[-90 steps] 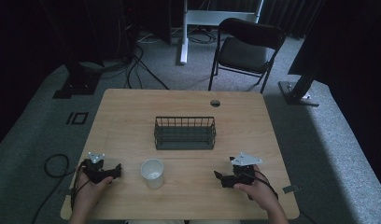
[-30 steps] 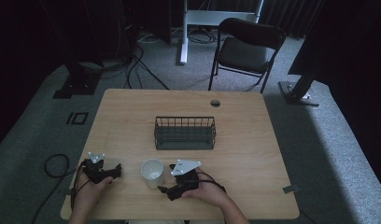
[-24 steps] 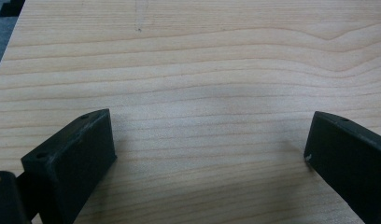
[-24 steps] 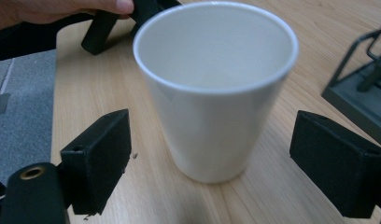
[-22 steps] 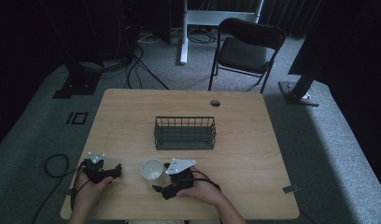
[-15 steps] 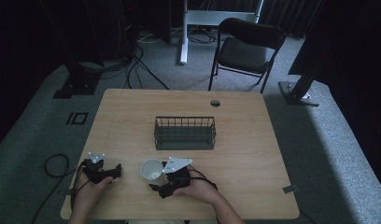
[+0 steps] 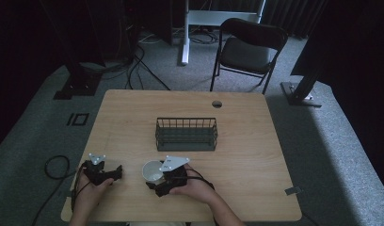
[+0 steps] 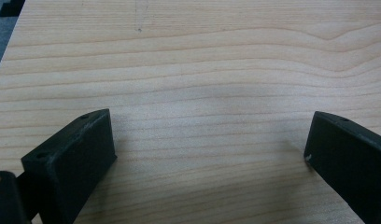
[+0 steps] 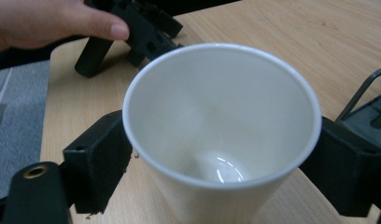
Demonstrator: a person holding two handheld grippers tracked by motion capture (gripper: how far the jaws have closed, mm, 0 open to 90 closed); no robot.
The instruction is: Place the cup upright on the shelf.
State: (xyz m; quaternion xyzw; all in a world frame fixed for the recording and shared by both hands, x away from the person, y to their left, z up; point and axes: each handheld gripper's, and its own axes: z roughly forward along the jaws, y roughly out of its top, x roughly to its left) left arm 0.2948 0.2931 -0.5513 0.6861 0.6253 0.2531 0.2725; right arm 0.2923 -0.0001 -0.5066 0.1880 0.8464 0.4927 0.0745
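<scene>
1. Lower left of the high view: the left gripper (image 7: 116, 172) rests on the wooden table (image 7: 256, 141). In its own view the jaws stand spread wide, with bare wood grain between them and nothing held.

2. Lower centre of the high view: the white cup (image 7: 152, 170) stands upright on the table, just in front of the wire basket (image 7: 186, 133) and apart from it.

3. The right gripper (image 7: 152, 186) sits against the cup. In its own view, the cup (image 9: 221, 135) fills the gap between the 2 jaws, 1 on each flank of the wall below the rim. The jaws look to be touching the wall; we cannot tell whether they press yet, since the rim is round and undented.

4. Upper left of the right gripper view: the person's other hand (image 9: 44, 21) on the left gripper.

5. Handling judgement: the cup looks like thin paper, empty, so light and soft-walled. A hard squeeze would likely crush it; a weak one could let the smooth taper slip.

6. We would hold mid-wall, jaws on opposite sides, with gentle pressure.
</scene>
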